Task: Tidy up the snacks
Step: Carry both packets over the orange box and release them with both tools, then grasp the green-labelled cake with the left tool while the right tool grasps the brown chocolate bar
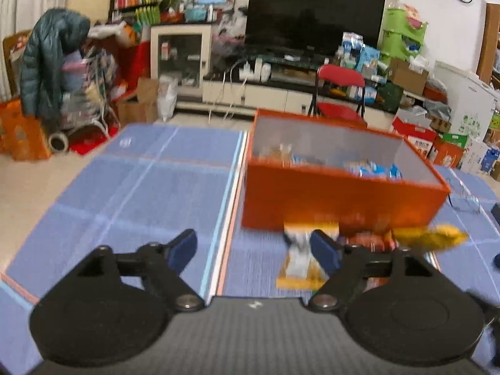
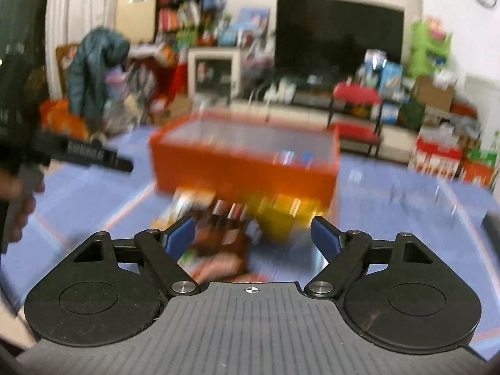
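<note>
The left tongs (image 1: 254, 250) are standing wide apart, gripping nothing, with a white-and-yellow snack packet (image 1: 301, 257) lying at lower centre-right just beside the right blue pad. The right tongs (image 2: 253, 236) are gaping empty over a blurred pile of snack packets (image 2: 225, 234) at centre, before the orange box (image 2: 250, 172) on the blue table (image 2: 406, 206).

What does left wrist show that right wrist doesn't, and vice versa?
Only left wrist: sharp view of blue packets inside the box, and a white-and-yellow snack packet beside the open left gripper.
Only right wrist: a hand at the left edge, and a blurred brown packet between the open right gripper fingers, not pinched.
Both: orange box, yellow packet, blue mat, TV, red chair.
</note>
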Demonstrator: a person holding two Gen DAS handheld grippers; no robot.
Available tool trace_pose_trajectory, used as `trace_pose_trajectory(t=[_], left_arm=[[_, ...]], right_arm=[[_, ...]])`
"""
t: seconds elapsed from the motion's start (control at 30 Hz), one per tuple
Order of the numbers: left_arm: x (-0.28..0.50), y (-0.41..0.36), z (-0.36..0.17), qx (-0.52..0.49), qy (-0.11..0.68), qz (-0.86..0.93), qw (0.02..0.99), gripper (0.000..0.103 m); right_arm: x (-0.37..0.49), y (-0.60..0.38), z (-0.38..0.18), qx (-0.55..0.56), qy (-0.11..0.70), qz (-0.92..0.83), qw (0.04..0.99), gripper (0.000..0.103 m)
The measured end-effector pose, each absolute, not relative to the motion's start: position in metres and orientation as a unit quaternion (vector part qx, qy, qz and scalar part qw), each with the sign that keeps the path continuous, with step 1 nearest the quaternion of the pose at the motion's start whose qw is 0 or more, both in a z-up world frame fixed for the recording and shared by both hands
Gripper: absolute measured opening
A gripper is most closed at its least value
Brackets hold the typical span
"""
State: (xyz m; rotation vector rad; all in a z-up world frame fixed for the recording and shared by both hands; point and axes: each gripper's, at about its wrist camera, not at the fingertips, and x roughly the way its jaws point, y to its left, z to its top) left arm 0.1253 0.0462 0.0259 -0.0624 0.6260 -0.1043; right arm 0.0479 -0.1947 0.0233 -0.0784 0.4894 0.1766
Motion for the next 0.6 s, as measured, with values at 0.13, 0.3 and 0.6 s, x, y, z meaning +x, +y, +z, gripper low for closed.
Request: trace_pose_trajectory(t=[0.13,0.3,0.6], left_arm=[[0.114,0.041,0.011,-0.010,0.301,-0.044,0.952,0.099],[0.122,0.042,0.011,-0.004,0.296,-0.045,0.954,0.099],[0.136,0.049,-0.006,0.005,0.313,-0.029,0.949,0.099]], right_arm=[[0.051,-0.176,-0.006,-0.044,0.277,0.059,0.958,0.077],[0.065,-0.167,-0.012,0.060,0.269,-0.022,0.961,0.078],[0.087,-0.145,-0.049,0.037,0.298,-0.083,0.950,0.081]])
